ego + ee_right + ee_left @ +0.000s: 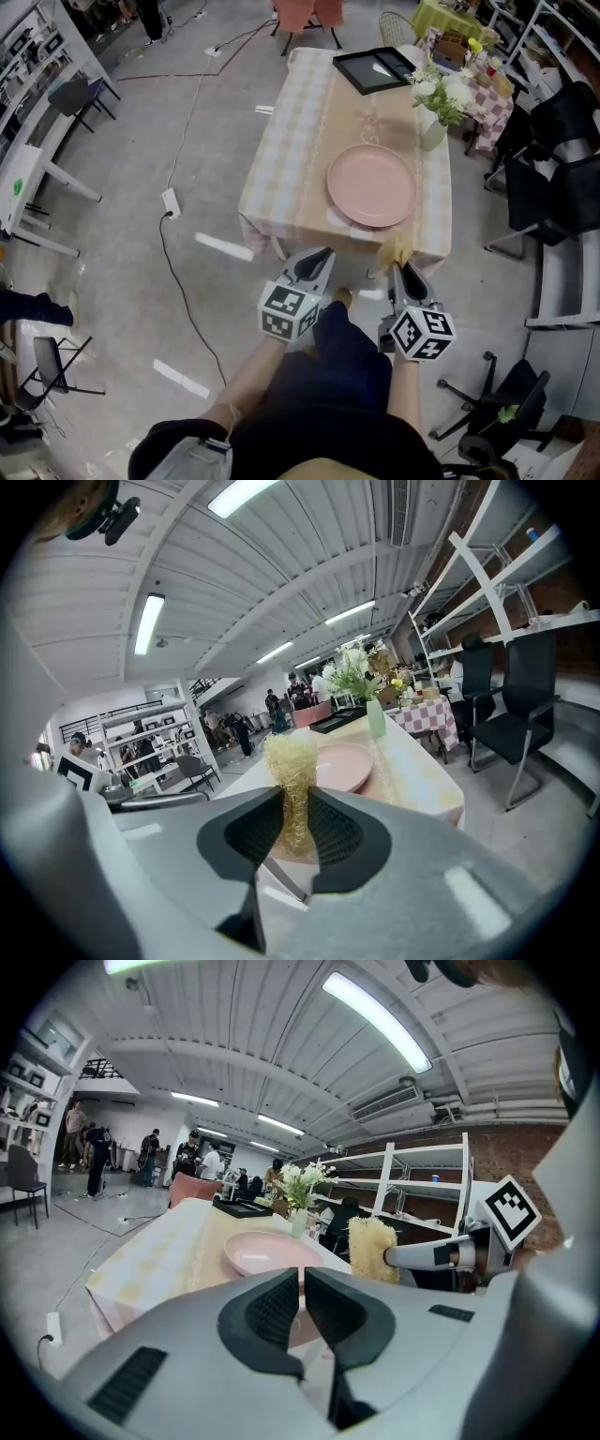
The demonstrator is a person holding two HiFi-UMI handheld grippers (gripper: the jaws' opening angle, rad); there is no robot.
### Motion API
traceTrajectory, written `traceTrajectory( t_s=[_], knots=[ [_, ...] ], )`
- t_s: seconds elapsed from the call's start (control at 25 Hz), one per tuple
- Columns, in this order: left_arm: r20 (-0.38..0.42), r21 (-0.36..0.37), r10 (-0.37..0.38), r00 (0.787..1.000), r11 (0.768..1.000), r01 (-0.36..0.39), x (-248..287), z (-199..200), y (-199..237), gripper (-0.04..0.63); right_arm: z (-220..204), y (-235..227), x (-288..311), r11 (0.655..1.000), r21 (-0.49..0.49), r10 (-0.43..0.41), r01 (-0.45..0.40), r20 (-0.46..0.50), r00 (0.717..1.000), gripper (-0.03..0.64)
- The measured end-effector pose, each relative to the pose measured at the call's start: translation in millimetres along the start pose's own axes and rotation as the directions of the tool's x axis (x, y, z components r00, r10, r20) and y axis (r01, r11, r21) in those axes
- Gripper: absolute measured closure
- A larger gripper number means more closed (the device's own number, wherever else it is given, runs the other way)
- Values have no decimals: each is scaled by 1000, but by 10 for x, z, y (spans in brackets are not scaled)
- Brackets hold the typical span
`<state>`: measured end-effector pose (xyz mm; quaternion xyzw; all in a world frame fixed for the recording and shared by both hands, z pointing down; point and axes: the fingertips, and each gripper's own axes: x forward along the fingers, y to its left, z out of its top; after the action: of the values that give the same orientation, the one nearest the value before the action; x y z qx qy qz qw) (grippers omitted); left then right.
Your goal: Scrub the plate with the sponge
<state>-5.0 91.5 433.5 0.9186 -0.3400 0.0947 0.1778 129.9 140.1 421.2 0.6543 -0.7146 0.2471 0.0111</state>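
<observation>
Sponge [291, 761] of coarse yellow fibres sits clamped in right gripper [292, 806].

Rectangular bench [291, 169] draped in a pale checked cloth [281, 122]. On top: round pink plate [370, 185] toward 5 o'clock, black rectangular tray [375, 68] near 12 o'clock, pale green vase [433, 134] with white flowers at 3 o'clock.

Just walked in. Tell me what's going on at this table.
A person holds a gripper in each hand, just short of the table's near edge. The right gripper is shut on a yellow sponge; the left gripper is shut and empty. The pink plate lies on the table, with nothing touching it yet.
</observation>
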Motion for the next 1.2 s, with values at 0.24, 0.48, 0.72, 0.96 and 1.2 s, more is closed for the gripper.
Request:
traceTrajectory(
  t_s=[0.24,0.48,0.72,0.96,1.2],
  knots=[
    [-10,-17,30,999,999,-31,341,77,206,569,133,-180,349,1000,-9,17,-18,-24,1000,535],
    [-9,-25,43,999,999,-43,656,202,342,569,254,-336,655,999,-9,34,-34,-47,998,535],
    [-28,-36,69,997,997,-70,873,248,471,569,380,-456,926,998,-6,57,-58,-65,996,535],
    [-27,-40,108,994,993,-109,1014,338,655,569,457,-477,1184,996,-14,90,-91,-81,993,535],
    [-35,-54,155,987,986,-157,1077,359,804,569,509,-440,1405,990,-21,139,-142,-105,985,535]
  ],
)
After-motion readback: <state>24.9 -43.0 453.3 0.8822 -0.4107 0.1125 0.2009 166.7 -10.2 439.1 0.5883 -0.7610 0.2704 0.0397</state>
